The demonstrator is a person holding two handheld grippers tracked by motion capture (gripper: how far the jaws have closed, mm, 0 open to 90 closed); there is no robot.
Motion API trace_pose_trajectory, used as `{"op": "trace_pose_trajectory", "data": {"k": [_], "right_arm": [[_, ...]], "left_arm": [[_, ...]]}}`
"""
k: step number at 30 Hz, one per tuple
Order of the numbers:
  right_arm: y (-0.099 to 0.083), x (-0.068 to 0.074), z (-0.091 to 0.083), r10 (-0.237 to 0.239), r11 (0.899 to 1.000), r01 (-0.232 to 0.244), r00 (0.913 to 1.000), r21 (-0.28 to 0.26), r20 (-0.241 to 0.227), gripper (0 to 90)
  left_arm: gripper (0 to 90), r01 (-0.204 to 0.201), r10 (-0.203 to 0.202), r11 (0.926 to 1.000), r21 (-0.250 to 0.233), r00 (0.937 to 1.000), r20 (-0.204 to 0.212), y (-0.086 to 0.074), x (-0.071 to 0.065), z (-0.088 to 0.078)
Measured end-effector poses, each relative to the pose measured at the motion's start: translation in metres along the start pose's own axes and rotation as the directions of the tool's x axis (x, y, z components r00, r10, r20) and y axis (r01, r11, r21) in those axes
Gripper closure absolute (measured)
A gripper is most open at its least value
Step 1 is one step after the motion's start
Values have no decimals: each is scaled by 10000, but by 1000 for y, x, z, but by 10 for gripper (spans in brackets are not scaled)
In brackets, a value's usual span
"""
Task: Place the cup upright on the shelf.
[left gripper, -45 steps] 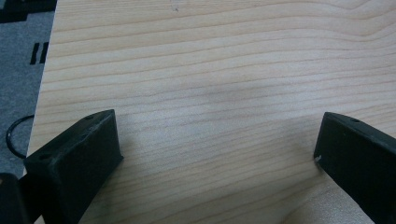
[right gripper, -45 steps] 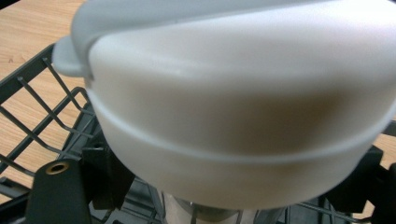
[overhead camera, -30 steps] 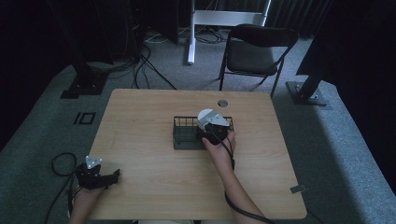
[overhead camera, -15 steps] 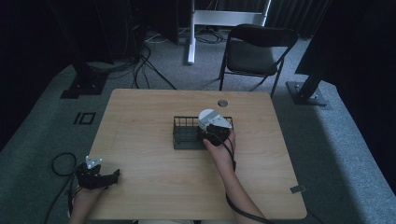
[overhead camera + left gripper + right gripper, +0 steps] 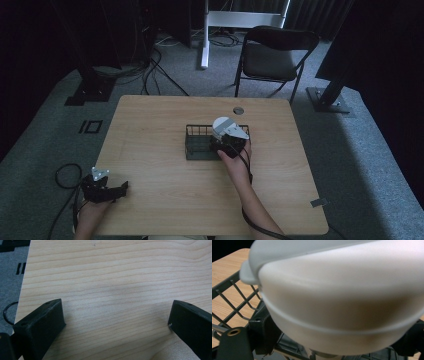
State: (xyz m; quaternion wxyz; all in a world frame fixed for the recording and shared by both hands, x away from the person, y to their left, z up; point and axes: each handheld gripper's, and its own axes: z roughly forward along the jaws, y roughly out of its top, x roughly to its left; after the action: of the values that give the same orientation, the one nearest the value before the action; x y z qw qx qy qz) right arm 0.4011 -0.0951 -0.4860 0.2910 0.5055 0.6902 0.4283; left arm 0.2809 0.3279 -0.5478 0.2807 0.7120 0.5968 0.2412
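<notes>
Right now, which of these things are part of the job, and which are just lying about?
In the job:
- white bowl
- black wire basket
- right hand-held gripper, closed on the bowl

Lying about:
- left hand-held gripper, open over bare table
- folding chair
- floor cables

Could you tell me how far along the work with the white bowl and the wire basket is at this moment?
Done: the right gripper has the white bowl between its jaws and above the wire basket. In hand: lowering or lifting it there; which one cannot be told. Left: releasing the bowl. The left gripper rests open and idle near the table edge.
</notes>
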Motion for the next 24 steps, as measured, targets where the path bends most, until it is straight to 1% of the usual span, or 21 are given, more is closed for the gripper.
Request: {"op": "trace_pose_trajectory", "data": {"k": [2,4,7,13,18,20,24], "right_arm": [[0,0,-1,-55,10000,55,10000,19,22,128],[-1,0,-2,65,10000,-65,10000,-66,-11,126],[-1,0,-3,14,9999,-14,10000,-153,-3,126],[-3,0,-6,141,9997,-142,9999,-202,-73,125],[-4,-2,-10,20,9997,-22,10000,-263,-61,125],[-4,-2,-11,68,9996,-69,10000,-271,-56,125],[-4,-3,-16,-13,9994,13,10000,-341,-8,124]], "left_arm": [[6,1,-1,10000,-2,10000,1,0,0,0],[6,-1,1,10000,0,10000,0,0,0,0],[6,-1,1,10000,0,10000,1,0,0,0],[6,0,0,10000,0,10000,0,0,0,0],[6,-2,2,10000,0,10000,1,0,0,0],[6,-2,2,10000,0,10000,1,0,0,0],[6,0,0,10000,-2,10000,-1,0,0,0]]}}
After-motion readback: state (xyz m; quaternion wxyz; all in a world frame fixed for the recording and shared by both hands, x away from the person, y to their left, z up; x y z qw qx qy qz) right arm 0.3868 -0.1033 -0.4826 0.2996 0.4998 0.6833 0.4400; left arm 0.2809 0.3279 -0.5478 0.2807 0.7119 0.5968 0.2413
